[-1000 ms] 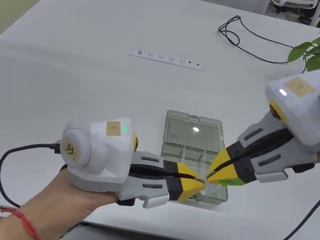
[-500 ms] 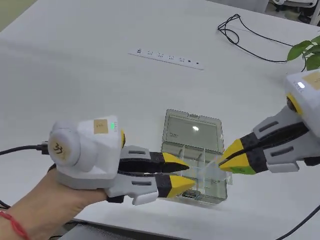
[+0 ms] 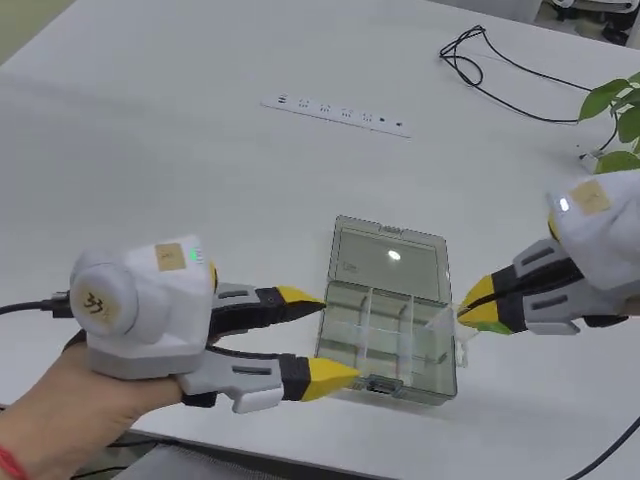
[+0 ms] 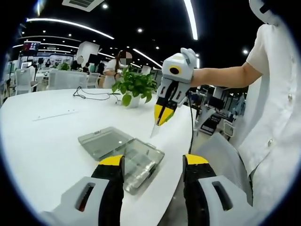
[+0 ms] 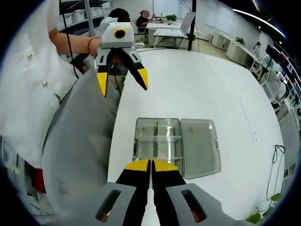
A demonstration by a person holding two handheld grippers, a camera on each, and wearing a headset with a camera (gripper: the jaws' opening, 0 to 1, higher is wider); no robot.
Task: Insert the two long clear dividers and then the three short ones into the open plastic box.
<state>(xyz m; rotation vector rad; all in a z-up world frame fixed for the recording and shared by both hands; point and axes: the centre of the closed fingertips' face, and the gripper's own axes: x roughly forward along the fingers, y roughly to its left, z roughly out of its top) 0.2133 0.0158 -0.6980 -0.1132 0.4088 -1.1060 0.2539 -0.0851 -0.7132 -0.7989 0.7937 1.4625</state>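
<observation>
open plastic box [image 3: 390,262] sits on the white table [image 3: 150,150] close to the near edge, lid laid flat on the far side, tray on the near side with clear partitions [image 3: 372,322] standing in it

left gripper [image 3: 318,336] hovers just left of the tray, claw released, jaws spread wide, nothing between them

right gripper [image 3: 466,311] just right of the box, claw clenched on a clear divider [image 3: 445,324], which hangs at the tray's right edge

power strip [image 3: 335,112] and black cable [image 3: 500,80] lie far back
</observation>
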